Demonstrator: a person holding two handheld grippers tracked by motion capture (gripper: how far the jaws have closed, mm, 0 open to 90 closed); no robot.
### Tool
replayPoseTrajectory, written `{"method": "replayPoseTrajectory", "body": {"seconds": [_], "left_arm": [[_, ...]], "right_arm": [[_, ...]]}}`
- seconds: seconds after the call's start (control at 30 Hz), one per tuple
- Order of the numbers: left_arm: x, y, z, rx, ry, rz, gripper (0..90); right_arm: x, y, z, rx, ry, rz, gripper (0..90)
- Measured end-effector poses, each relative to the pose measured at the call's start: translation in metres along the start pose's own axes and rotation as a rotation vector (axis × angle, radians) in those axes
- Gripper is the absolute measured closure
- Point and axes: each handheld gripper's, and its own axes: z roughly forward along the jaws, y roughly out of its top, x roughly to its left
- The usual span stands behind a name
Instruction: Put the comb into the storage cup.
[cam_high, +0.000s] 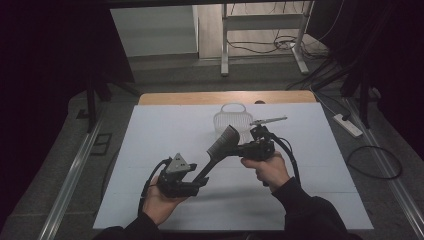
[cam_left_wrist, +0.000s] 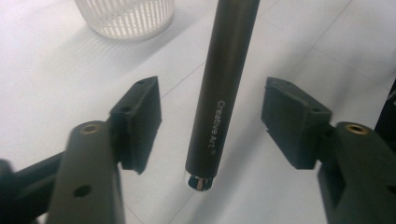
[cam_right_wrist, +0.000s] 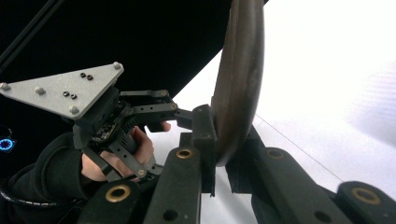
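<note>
From my feed, the white worktop (cam_high: 165, 130) sits on grey floor (cam_high: 175, 75). Beyond it I see a metal frame stand (cam_high: 262, 30), loose cables (cam_high: 260, 47), and a power strip (cam_high: 348, 125) at right. Black curtains (cam_high: 45, 75) darken both sides.

In the left gripper view the top edge cuts off the dark cylindrical brush handle (cam_left_wrist: 224, 93) and the ribbed translucent plastic basket (cam_left_wrist: 125, 16). In the right gripper view the dark curved brush head (cam_right_wrist: 239, 79) runs past the top edge, and its lower end is hidden between that gripper's jaws. In the high view the thin metal tool (cam_high: 269, 120) beyond the right hand (cam_high: 271, 170) is too small to identify.
</note>
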Motion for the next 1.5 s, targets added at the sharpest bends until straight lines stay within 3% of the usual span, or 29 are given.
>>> {"method": "replayPoseTrajectory", "body": {"seconds": [0.23, 0.4, 0.47, 0.63, 0.77, 1.0, 1.4, 1.5], "left_arm": [[0.006, -0.003, -0.004, -0.01, -0.019, -0.052, 19.3], [0.006, -0.003, -0.005, 0.005, -0.023, -0.056, 9.1], [0.005, -0.004, -0.004, 0.033, -0.012, -0.038, 4.5], [0.008, -0.006, -0.009, 0.024, -0.039, -0.044, 1.5], [0.01, -0.008, -0.013, 0.014, -0.036, -0.052, 0.4], [0.02, -0.013, -0.025, -0.004, -0.032, -0.102, 0.0], [0.031, -0.028, -0.047, -0.052, -0.001, -0.118, 0.0], [0.036, -0.036, -0.054, -0.046, 0.031, -0.134, 0.0]], "right_arm": [[0.001, 0.001, -0.004, -0.01, -0.018, -0.02, 83.6], [0.001, 0.001, -0.005, -0.017, -0.027, -0.03, 83.6], [0.002, 0.002, -0.007, -0.019, -0.035, -0.034, 83.6], [0.003, 0.003, -0.009, -0.028, -0.044, -0.048, 83.6], [0.004, 0.003, -0.01, -0.028, -0.054, -0.057, 83.6], [0.007, 0.005, -0.013, -0.035, -0.076, -0.081, 83.5], [0.009, 0.009, -0.02, -0.052, -0.102, -0.097, 83.5], [0.009, 0.01, -0.023, -0.057, -0.107, -0.098, 83.5]]}}
